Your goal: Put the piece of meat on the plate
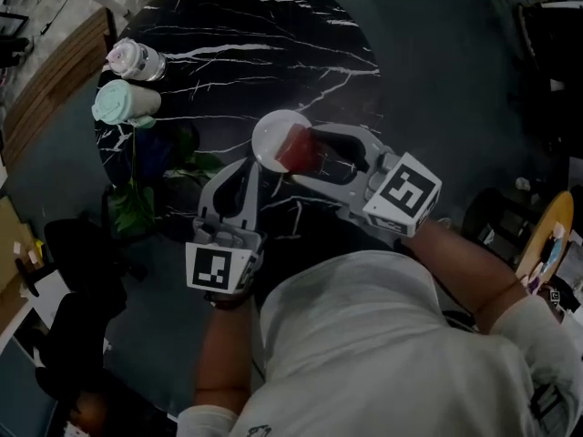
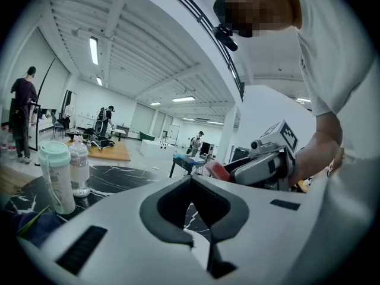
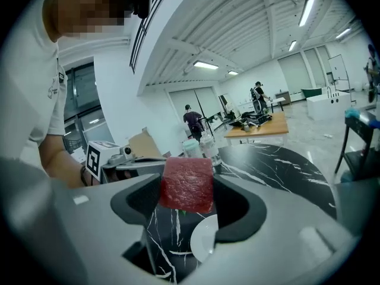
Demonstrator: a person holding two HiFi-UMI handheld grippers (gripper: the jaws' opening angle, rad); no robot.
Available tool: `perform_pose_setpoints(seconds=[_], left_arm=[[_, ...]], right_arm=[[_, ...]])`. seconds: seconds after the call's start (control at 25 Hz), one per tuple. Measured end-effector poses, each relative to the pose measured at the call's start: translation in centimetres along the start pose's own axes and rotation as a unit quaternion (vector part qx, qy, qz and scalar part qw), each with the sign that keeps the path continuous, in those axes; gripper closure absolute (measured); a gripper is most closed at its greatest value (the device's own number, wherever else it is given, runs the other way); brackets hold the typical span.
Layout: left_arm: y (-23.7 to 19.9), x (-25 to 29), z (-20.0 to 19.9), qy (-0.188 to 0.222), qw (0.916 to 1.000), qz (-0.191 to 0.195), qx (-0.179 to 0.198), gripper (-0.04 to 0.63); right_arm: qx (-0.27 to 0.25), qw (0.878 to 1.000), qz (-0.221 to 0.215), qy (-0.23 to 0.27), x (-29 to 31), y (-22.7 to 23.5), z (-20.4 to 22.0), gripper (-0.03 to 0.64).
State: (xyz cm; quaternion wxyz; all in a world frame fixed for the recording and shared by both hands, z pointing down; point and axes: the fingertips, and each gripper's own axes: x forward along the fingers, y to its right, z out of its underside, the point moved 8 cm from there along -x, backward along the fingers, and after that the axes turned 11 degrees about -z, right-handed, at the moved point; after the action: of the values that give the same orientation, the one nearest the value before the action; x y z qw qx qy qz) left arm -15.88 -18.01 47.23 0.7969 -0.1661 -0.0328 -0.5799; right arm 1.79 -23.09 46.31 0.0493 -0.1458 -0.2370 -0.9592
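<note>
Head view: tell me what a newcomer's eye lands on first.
The red piece of meat, clamped in the right hand-held gripper, hangs above the rim of the small white plate on the black marble table. A mint-lidded tumbler and a clear bottle stand at its left edge.

- The left gripper (image 1: 242, 167) is held pointing forward, with its jaws brought together and nothing between them.
- The right gripper (image 1: 308, 155) is angled forward and to the left, with its jaws closed on a piece of meat (image 3: 187, 184).
- The left forearm (image 1: 217, 353) and the right forearm (image 1: 460, 260) are extended ahead of the torso.
</note>
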Motion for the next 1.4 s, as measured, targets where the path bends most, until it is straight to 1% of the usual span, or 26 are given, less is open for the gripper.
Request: perform_pose_setpoints(seconds=[0.2,0.36,0.56,0.76,1.0,1.16,1.4], left_arm=[[-0.6,0.8,2.7,-0.014,0.9999,0.009,0.001,0.588],[-1.1,1.1,5.0,-0.028,0.9991,0.024,0.018,0.588],[-1.8,1.8,7.4,-0.041,0.9988,0.025,0.011,0.588],[-2.4,2.6,9.9,-0.059,0.9976,0.033,0.012,0.588],[-3.0,3.7,12.2,-0.072,0.9968,0.035,0.002,0.588],[-3.2,4.1,13.4,-0.081,0.9960,0.037,-0.003,0.588],[-3.8,4.6,14.6,-0.088,0.9955,0.035,-0.009,0.589]], right_arm=[[0.004,0.999,0.012,-0.030,1.5,1.8,2.5,0.350],[0.008,0.999,0.021,-0.044,2.8,2.9,4.4,0.350],[0.012,0.997,0.030,-0.064,3.9,3.5,6.7,0.350],[0.026,0.995,0.046,-0.087,4.8,4.5,9.2,0.351],[0.038,0.992,0.057,-0.109,6.0,5.9,11.8,0.351],[0.049,0.991,0.060,-0.112,6.6,6.6,13.0,0.350],[0.053,0.988,0.066,-0.130,7.2,7.2,14.4,0.350]])
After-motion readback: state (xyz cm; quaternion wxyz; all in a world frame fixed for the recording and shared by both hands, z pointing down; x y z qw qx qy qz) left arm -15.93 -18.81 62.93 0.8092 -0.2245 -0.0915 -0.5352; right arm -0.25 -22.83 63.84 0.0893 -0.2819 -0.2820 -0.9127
